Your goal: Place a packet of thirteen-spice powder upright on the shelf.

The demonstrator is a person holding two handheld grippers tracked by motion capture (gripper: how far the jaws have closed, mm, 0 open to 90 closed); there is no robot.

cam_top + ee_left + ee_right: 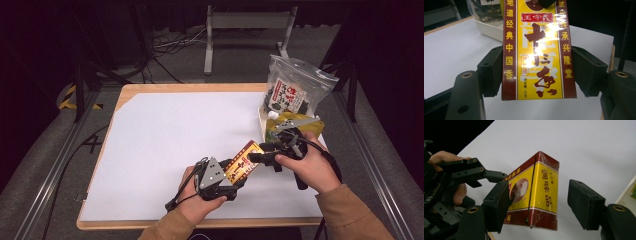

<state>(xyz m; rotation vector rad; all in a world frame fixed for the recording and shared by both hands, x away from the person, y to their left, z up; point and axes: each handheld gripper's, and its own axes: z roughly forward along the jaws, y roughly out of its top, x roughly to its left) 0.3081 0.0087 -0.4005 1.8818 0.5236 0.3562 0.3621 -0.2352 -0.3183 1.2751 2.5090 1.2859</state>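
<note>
A yellow and dark-red box (pixel 243 162) with Chinese print hangs above the white sheet near the table's front. My left gripper (pixel 239 175) is shut on its lower end; in the left gripper view both pads (pixel 491 72) press the box (pixel 537 50) at its sides. My right gripper (pixel 257 152) comes in from the right and stands open around the box's other end. In the right gripper view the box (pixel 536 192) sits between the jaws of my right gripper (pixel 541 205), close to the left pad (pixel 499 207), with a clear gap at the right pad. The left gripper (pixel 474 172) shows behind it.
A white sheet (pixel 175 130) covers the wooden table. At the back right stands a clear zip bag of dark snacks (pixel 295 90) in a shallow white tray (pixel 261 124), with a yellow-green packet (pixel 317 123) beside it. Dark floor, cables and a metal stand lie beyond.
</note>
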